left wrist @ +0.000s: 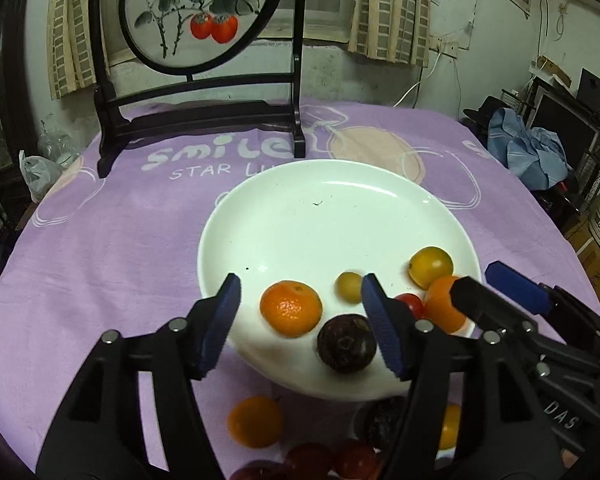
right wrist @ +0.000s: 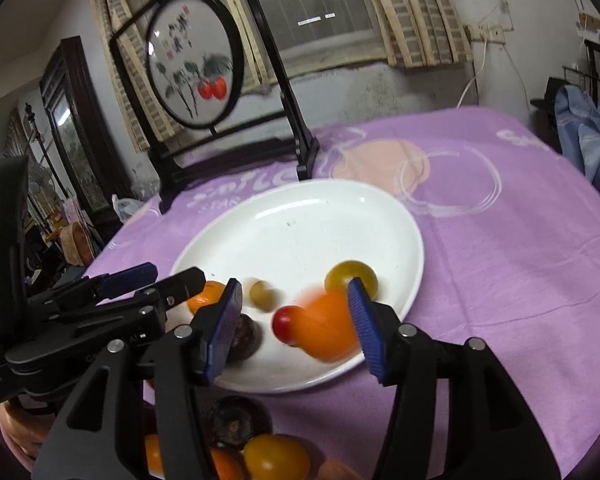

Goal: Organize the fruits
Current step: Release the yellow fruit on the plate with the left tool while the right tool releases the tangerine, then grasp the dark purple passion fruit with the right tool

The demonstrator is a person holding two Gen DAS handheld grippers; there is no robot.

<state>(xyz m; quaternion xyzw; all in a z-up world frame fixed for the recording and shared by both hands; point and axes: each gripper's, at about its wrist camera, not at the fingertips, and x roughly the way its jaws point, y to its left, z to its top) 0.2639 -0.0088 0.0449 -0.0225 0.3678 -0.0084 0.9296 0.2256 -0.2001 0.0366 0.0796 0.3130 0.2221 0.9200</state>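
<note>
Purple printed cloth (left wrist: 100, 240) over a round surface, with a painted round screen (left wrist: 200, 12) on a dark stand at the back and a curtained window behind. Left gripper (left wrist: 301, 292) with jaws apart and clamped on nothing, hanging over the near half of the white plate (left wrist: 340, 184); within their span, lower down on the plate, a tangerine (left wrist: 291, 308) and a dark, wrinkled round fruit (left wrist: 346, 343), neither touched by a pad. Right gripper (right wrist: 294, 286) likewise with jaws apart, framing a blurred orange (right wrist: 326, 326) and a red cherry tomato (right wrist: 283, 321) touching it; no pad visibly pressing on either. Further out on the plate, a small yellow-green fruit (left wrist: 349, 287) and a yellow-orange one (left wrist: 431, 266) near the right rim. Off the plate, on the cloth just short of its near rim, more fruit waiting: another orange (left wrist: 255, 421), a second dark fruit (right wrist: 236, 420), a yellow one (right wrist: 276, 460) and some red ones, partly hidden by the gripper bodies. Probably all light, round and quick to roll, so best taken across the widest part with the pads square on opposite sides. Tangerine and orange likely firm-skinned with a little give; dark fruit likely a hard shell, less forgiving of an off-centre pinch. Cherry tomato smooth, small and thin-skinned: gentle closing only, or a squirt sideways or a split. Glazed plate slick, so little to stop a nudged fruit from wandering.
</note>
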